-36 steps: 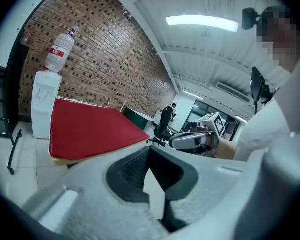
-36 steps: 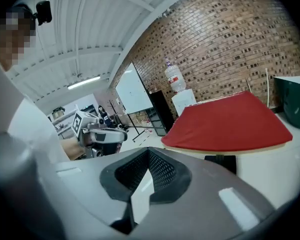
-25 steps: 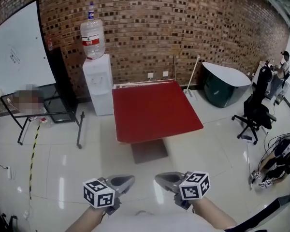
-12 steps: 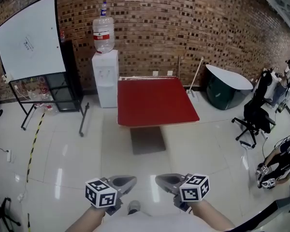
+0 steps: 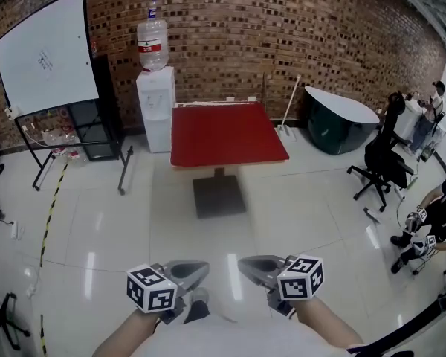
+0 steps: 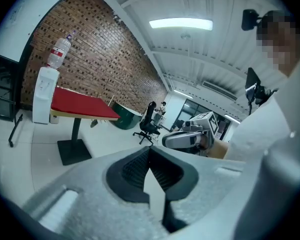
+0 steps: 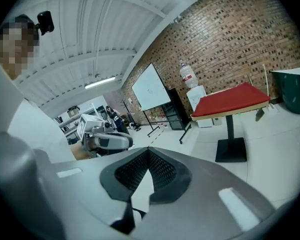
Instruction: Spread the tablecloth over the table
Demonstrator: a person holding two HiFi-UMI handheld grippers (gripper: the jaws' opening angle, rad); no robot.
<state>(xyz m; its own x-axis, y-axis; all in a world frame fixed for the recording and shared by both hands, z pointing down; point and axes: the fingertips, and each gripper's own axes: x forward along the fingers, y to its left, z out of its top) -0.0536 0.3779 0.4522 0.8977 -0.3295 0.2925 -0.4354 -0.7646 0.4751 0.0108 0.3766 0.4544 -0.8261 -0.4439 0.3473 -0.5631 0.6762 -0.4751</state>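
Note:
A square table (image 5: 224, 133) with a flat red top stands on a single pedestal foot near the brick wall, well away from me across the glossy floor. It also shows in the left gripper view as the table (image 6: 80, 104) and in the right gripper view as the table (image 7: 230, 100). My left gripper (image 5: 197, 268) and right gripper (image 5: 247, 265) are held side by side low in the head view, both pointing toward it. Both are shut with nothing between the jaws. No loose cloth is visible in either one.
A water dispenser (image 5: 154, 103) stands left of the table and a whiteboard (image 5: 48, 58) on a stand further left. To the right are a green tub-like piece (image 5: 338, 121), a black office chair (image 5: 383, 158) and people (image 5: 431, 214). A broom (image 5: 288, 106) leans on the wall.
The red table has become smaller and farther off in the head view while the floor in front of me has grown. Both grippers keep the same shut pose.

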